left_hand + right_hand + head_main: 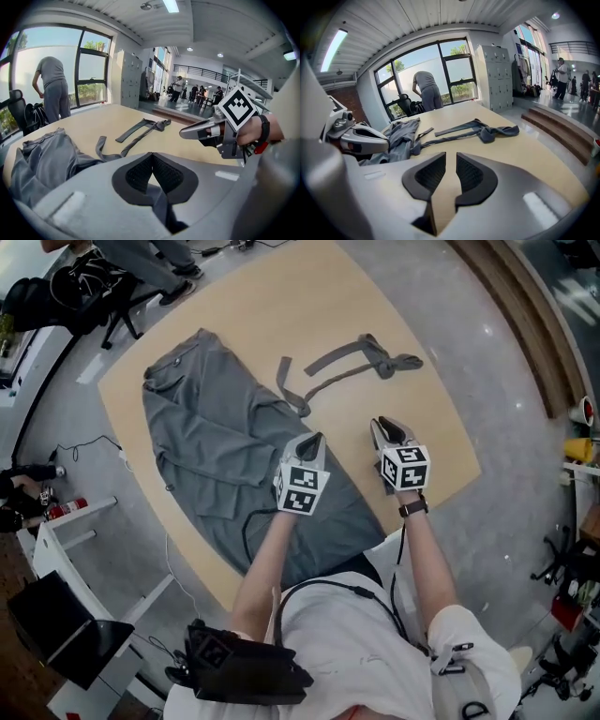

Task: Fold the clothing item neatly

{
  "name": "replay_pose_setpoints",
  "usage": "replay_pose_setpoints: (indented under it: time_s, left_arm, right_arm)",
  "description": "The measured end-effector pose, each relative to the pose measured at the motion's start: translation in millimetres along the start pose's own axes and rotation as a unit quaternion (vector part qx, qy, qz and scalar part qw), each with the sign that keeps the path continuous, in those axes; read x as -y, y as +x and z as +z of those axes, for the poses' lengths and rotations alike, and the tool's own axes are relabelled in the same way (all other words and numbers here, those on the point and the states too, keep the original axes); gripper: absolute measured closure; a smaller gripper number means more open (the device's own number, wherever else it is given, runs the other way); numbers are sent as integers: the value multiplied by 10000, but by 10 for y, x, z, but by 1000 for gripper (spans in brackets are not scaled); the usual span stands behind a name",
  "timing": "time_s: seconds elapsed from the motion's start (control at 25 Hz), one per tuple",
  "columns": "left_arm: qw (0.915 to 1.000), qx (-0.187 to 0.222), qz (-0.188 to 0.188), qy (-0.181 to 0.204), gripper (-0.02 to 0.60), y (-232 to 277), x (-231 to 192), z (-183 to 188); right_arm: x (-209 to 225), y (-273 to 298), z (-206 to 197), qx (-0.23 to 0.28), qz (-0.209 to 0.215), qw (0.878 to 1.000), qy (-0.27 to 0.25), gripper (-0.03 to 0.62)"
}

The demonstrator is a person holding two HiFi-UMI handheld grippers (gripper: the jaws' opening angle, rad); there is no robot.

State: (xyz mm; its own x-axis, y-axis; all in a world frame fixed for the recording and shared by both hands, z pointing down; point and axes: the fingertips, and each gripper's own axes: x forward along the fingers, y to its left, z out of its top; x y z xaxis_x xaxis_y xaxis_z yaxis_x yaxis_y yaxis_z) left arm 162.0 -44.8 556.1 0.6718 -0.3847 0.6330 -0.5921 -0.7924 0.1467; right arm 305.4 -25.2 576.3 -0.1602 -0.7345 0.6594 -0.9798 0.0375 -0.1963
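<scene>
A: Where's the garment?
B: Under your left claw and spread away to its left on the tabletop. The loose belt lies ahead of both claws.
A: And the claws?
B: Left is pinched tight. Grey cloth shows behind its pads, but gripped or not, I can't say. Right claw stands narrowly parted, holding nothing.
A: Next?
B: I'd take two hem corners, keep your claws level and lay the edge square. No containers in sight.

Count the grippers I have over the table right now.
2. The left gripper is over the grey garment, near its edge. The right gripper is beside it, over bare table. Both show fully; none seems hidden.
</scene>
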Motion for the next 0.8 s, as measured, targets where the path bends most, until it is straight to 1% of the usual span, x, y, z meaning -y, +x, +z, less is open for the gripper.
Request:
replay_pose_setpoints:
  time_s: [0.12,0.24,0.36,0.48,0.52,0.6,0.64,0.72,0.8]
  left_arm:
    - [9988,-327,211,299,578,324,-212,57]
    - [9959,-538,437,582,570,616,-422,171]
    - [9915,-810,459,910,509,904,-561,253]
    - [9855,-1084,439,1232,491,1147,-670,285]
    - [9835,-1165,428,1320,491,1215,-693,282]
    - [9791,-1378,349,1452,491,1344,-707,249]
    - [9768,-1527,298,1469,491,1396,-694,209]
    - [9729,-1848,231,1372,491,1456,-638,100]
    - [9724,-1991,204,1201,506,1473,-571,35]
  right_arm:
    - [249,266,140,-25,-117,9998,-166,513]
    - [522,530,302,-42,-313,9990,-327,489]
    - [818,737,486,-26,-636,9971,-420,455]
    - [1029,893,619,-52,-923,9943,-523,407]
    - [1083,941,632,-81,-1001,9933,-564,412]
    - [1170,1058,635,-151,-1096,9921,-597,447]
    - [1190,1120,626,-197,-1095,9922,-566,448]
    - [1185,1211,591,-290,-1035,9932,-439,477]
    - [1158,1241,576,-387,-962,9939,-376,489]
